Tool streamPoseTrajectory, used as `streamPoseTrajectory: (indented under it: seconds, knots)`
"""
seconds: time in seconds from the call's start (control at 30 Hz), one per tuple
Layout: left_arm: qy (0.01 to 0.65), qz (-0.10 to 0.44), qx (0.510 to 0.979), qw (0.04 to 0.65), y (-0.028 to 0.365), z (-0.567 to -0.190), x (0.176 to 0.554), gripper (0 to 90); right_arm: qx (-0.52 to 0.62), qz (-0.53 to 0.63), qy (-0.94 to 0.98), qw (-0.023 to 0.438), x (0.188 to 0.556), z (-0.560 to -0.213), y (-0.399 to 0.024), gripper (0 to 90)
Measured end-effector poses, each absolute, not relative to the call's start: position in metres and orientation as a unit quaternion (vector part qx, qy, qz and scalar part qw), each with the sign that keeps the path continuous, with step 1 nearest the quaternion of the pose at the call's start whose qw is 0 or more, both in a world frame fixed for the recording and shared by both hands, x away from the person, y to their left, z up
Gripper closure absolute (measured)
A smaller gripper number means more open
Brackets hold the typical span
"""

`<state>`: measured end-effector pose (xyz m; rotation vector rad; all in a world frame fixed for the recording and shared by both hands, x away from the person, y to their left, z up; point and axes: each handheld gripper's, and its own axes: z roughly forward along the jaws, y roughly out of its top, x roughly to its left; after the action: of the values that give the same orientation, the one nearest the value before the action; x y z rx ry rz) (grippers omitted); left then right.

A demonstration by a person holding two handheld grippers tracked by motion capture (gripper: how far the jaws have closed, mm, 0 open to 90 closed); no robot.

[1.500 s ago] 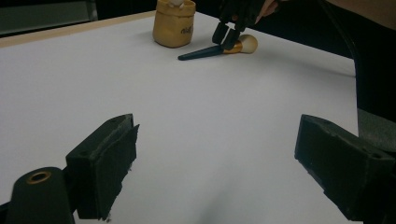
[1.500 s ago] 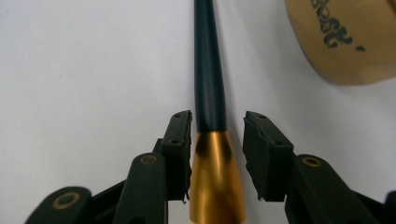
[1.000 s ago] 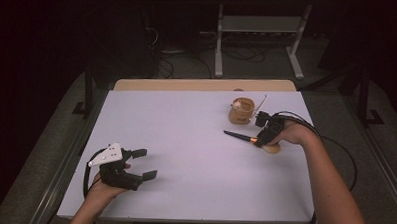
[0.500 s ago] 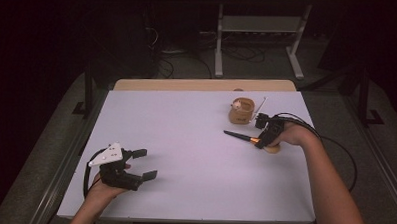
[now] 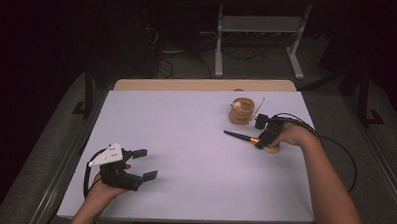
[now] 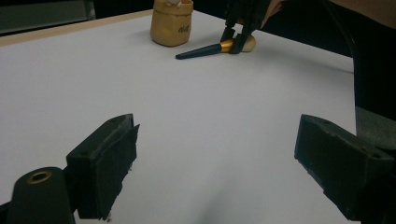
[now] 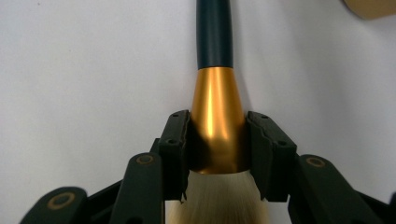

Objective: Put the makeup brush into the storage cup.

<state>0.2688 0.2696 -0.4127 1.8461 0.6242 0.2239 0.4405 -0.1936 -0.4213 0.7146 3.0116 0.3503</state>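
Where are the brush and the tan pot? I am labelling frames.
brush (image 7: 217, 121), right gripper view, gold ferrule.
tan pot (image 5: 241, 111), high view, its side wall.

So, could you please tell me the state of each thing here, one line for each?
Makeup brush: lying on the table, clamped at its gold ferrule.
Right gripper: shut on the brush.
Left gripper: open, holding nothing, low over the table.
Tan pot: upright, untouched.
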Motion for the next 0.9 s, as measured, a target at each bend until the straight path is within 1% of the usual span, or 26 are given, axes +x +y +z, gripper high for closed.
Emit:
streamPoseTrajectory:
  seconds: [0.2,0.47,0.67,0.9]
  knots:
    - [0.266,0.093,0.782,0.557,0.270,-0.412,0.268,12.6,0.227,0.112,0.967,0.014,0.441,-0.421,-0.193,60.5]
    - [0.264,0.094,0.782,0.557,0.269,-0.413,0.269,13.0,0.237,0.141,0.961,0.014,0.435,-0.421,-0.198,60.9]
    - [0.264,0.094,0.782,0.557,0.269,-0.413,0.269,13.0,0.242,0.168,0.955,0.030,0.429,-0.419,-0.199,61.0]
    - [0.265,0.095,0.782,0.556,0.270,-0.413,0.269,13.0,0.255,0.210,0.943,0.036,0.422,-0.413,-0.200,61.1]
